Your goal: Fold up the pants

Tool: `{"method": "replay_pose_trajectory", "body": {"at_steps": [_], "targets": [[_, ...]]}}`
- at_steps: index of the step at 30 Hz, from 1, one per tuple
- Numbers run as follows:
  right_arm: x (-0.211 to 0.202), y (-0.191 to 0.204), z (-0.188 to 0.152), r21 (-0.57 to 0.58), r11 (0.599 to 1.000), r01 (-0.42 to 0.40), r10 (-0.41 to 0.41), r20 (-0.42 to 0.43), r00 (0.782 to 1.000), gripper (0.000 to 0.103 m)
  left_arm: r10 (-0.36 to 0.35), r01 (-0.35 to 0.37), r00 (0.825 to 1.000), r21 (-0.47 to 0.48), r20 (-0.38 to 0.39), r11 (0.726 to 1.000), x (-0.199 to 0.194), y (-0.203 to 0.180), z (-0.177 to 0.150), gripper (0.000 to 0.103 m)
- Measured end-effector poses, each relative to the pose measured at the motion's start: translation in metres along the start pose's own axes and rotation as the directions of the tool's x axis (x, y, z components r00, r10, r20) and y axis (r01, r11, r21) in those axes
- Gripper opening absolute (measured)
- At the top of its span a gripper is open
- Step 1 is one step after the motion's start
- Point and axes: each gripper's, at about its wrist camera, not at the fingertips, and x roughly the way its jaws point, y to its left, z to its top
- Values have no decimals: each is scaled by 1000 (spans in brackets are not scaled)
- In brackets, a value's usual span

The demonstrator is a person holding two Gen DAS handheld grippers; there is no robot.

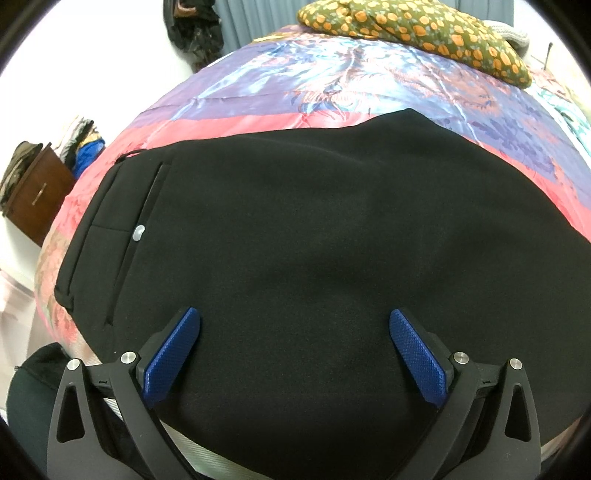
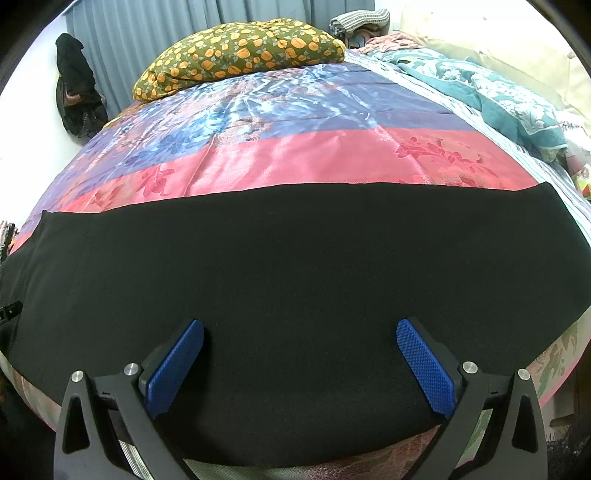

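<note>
Black pants (image 1: 295,236) lie flat across a bed with a pink and blue floral cover (image 1: 332,81). The left wrist view shows the waist end, with a back pocket and a pale button (image 1: 138,232) at the left. My left gripper (image 1: 294,314) is open, just above the pants near their front edge, holding nothing. The right wrist view shows the leg part of the pants (image 2: 295,258) stretching left to right, its hem end at the right. My right gripper (image 2: 300,325) is open and empty over the front edge of the legs.
A green pillow with orange spots (image 2: 236,51) lies at the far side of the bed cover (image 2: 295,158). A teal blanket (image 2: 498,96) is bunched at the right. A brown cabinet (image 1: 37,195) stands left of the bed. Grey curtains (image 2: 184,29) hang behind.
</note>
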Motion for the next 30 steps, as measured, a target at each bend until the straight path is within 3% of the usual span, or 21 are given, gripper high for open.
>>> {"method": "replay_pose_trajectory", "body": {"at_steps": [30], "targets": [[0, 2, -1, -3, 1000, 6, -6, 16, 1000, 103, 5, -5, 1000, 3, 8, 1000, 1, -1, -1, 102]]}}
